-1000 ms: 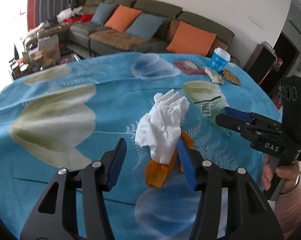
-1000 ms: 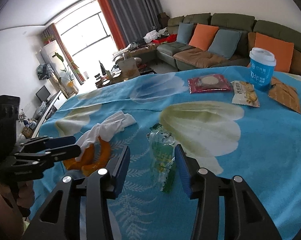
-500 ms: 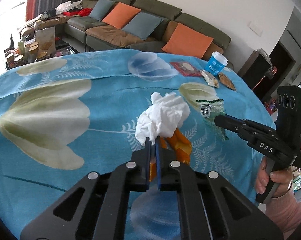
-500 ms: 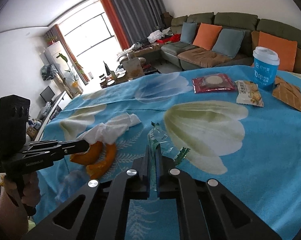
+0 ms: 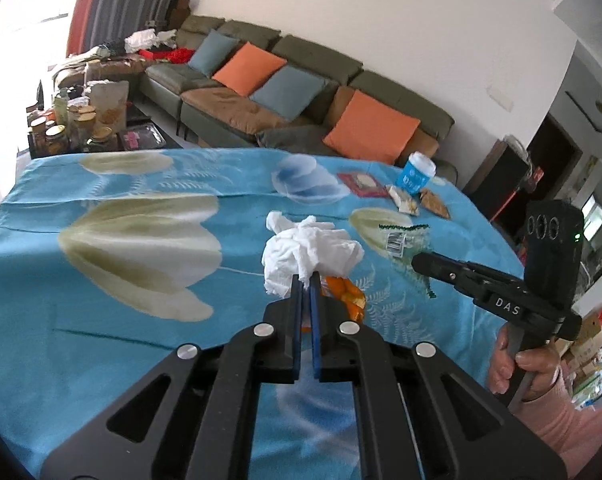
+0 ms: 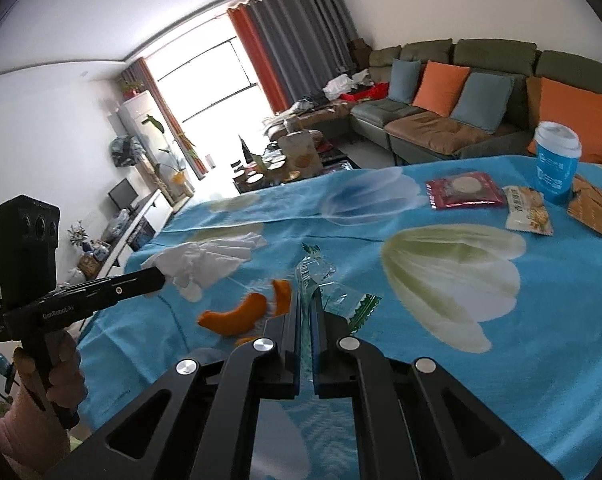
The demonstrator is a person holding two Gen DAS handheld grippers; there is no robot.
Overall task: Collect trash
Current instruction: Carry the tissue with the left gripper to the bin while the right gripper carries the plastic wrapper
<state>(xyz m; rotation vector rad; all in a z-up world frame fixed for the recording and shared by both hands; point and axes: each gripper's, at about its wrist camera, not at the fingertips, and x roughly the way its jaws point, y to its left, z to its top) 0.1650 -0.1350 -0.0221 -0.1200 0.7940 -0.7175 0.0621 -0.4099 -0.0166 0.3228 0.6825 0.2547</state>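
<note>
My left gripper [image 5: 305, 282] is shut on a crumpled white tissue [image 5: 311, 250] and holds it above the blue flowered tablecloth [image 5: 101, 300]. The tissue also shows in the right wrist view [image 6: 205, 258]. Orange peel pieces [image 5: 343, 294] lie on the cloth just under the tissue; they show in the right wrist view [image 6: 241, 314] too. My right gripper [image 6: 309, 300] is shut on a clear plastic wrapper with green edges [image 6: 321, 280], lifted off the cloth. The same wrapper [image 5: 401, 240] sits at the right gripper's tip [image 5: 419, 258] in the left wrist view.
At the table's far right stand a blue paper cup [image 6: 557, 168], a red snack packet [image 6: 463, 190], a biscuit packet [image 6: 527, 216] and a brown wrapper [image 6: 597, 208]. A sofa with orange and blue cushions [image 5: 301, 92] runs behind the table.
Both grippers went from open to shut: the left on the tissue, the right on the wrapper. Both have since lifted their items off the cloth, uncovering the peel.
</note>
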